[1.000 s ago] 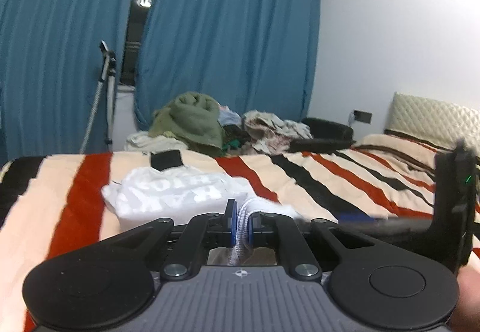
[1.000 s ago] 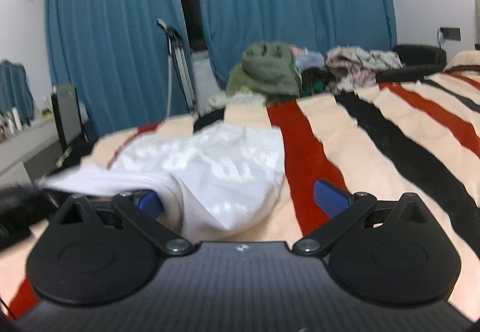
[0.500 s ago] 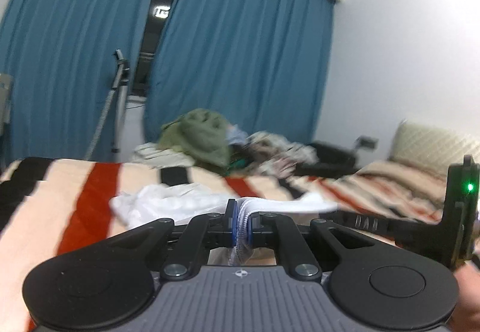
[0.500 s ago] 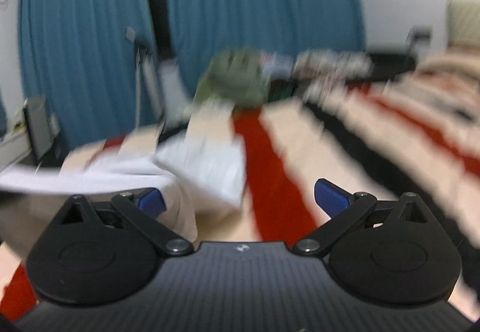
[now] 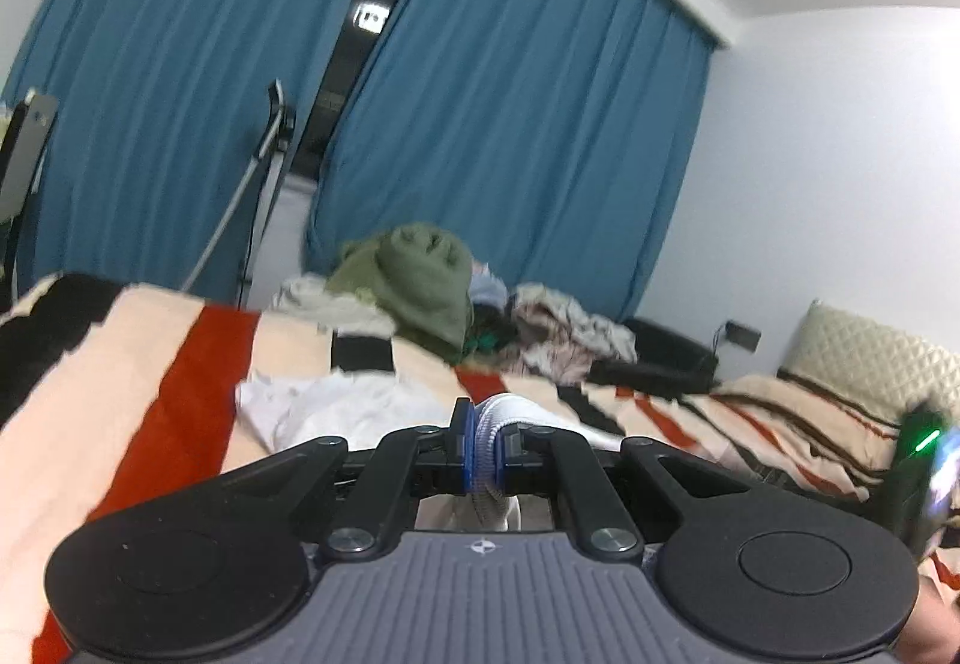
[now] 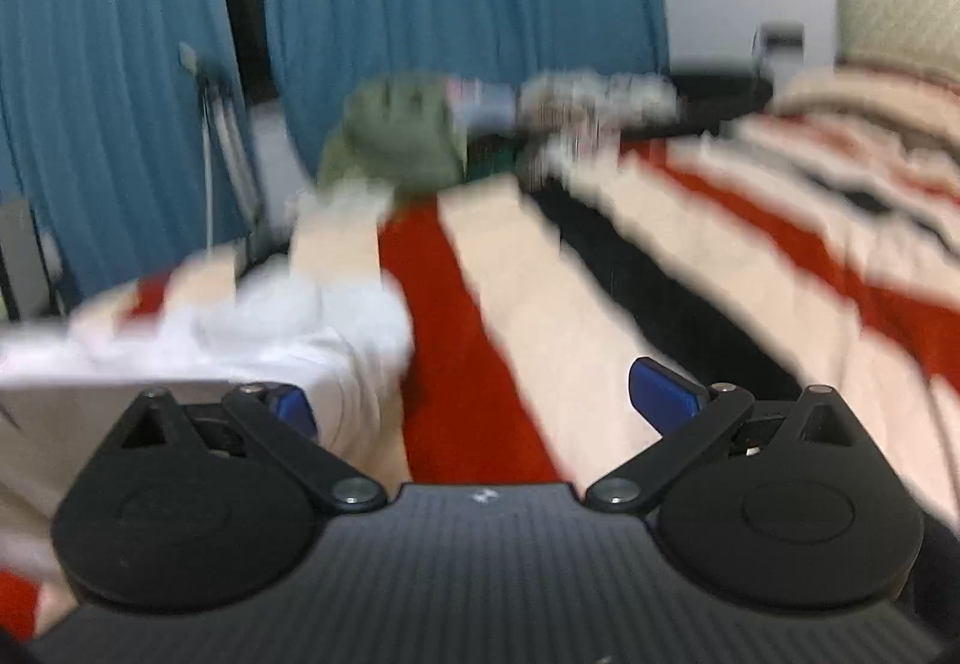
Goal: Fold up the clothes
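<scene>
The left gripper (image 5: 485, 451) pinches a ribbed edge of the white garment (image 5: 336, 406), rumpled on the bed (image 6: 600, 316) just ahead, the right gripper (image 6: 480, 400) gapes empty beside it, folding unfinished.

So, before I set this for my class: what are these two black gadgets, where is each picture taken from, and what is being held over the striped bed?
There is no robot here. A person holds a hand-operated gripper in each hand, and each one carries a wide-angle camera looking forward along its two blue-tipped fingers. So one picture is the left hand's view and the other the right's.

The left gripper is shut on the ribbed edge of a white shirt, the garment being folded. The right gripper is open and holds nothing; the shirt lies by its left finger. That picture is blurred.

Below is a bed with a red, black and cream striped cover. At its far end sits a pile of clothes, topped by something green. Blue curtains hang behind.
</scene>
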### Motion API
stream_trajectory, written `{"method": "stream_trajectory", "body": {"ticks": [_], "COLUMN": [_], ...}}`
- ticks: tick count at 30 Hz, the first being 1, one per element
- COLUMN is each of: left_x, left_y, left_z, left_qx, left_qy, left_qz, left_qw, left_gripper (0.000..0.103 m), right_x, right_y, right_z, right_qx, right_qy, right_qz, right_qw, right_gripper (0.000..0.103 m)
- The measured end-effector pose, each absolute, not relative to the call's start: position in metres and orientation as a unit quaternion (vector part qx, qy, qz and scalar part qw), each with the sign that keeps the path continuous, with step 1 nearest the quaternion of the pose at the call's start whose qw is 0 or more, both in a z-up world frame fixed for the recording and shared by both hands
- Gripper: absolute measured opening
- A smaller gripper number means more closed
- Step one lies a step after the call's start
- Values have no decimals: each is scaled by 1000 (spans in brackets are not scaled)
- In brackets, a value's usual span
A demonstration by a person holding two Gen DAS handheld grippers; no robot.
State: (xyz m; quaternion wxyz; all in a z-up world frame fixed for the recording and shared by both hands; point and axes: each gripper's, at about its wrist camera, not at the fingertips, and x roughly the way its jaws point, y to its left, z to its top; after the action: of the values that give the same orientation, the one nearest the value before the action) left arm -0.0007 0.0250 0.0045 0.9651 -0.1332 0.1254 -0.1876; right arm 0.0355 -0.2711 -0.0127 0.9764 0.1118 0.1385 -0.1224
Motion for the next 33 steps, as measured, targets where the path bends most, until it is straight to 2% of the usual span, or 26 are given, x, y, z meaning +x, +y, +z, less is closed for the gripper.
{"method": "stream_trajectory", "body": {"ticks": [4, 6, 9, 12, 17, 19, 21, 24, 28, 33], "left_x": [14, 19, 19, 20, 13, 10, 2, -17, -25, -3], "left_y": [26, 21, 6, -11, -14, -6, 4, 13, 13, 21], "left_z": [-9, -17, -34, -52, -64, -62, -59, -47, -37, -45], "left_qx": [-156, -147, -103, -54, -23, -40, -54, -69, -58, -86], "left_qy": [181, 209, 247, 284, 305, 299, 291, 274, 253, 277], "left_qz": [-215, -226, -224, -206, -154, -132, -106, -66, -33, 6], "left_qw": [947, 940, 937, 935, 939, 944, 949, 957, 965, 957], "left_gripper": [12, 15, 25, 27, 47, 57, 60, 74, 74, 75], "right_x": [11, 9, 7, 7, -1, -3, -5, -7, -9, -8], "right_y": [-259, -258, -257, -261, -263, -266, -270, -275, -275, -266], "right_z": [13, 14, 15, 16, 19, 19, 19, 18, 13, 0], "right_qx": [57, 45, 28, 20, 22, 26, 29, 34, 31, -3], "right_qy": [34, 27, 16, 5, -4, -6, -8, -10, -13, 6], "right_qz": [-120, -121, -121, -123, -141, -158, -174, -197, -203, -198], "right_qw": [991, 991, 992, 992, 990, 987, 984, 980, 979, 980], "right_gripper": [103, 103, 103, 103, 103, 103, 103, 103, 103, 103]}}
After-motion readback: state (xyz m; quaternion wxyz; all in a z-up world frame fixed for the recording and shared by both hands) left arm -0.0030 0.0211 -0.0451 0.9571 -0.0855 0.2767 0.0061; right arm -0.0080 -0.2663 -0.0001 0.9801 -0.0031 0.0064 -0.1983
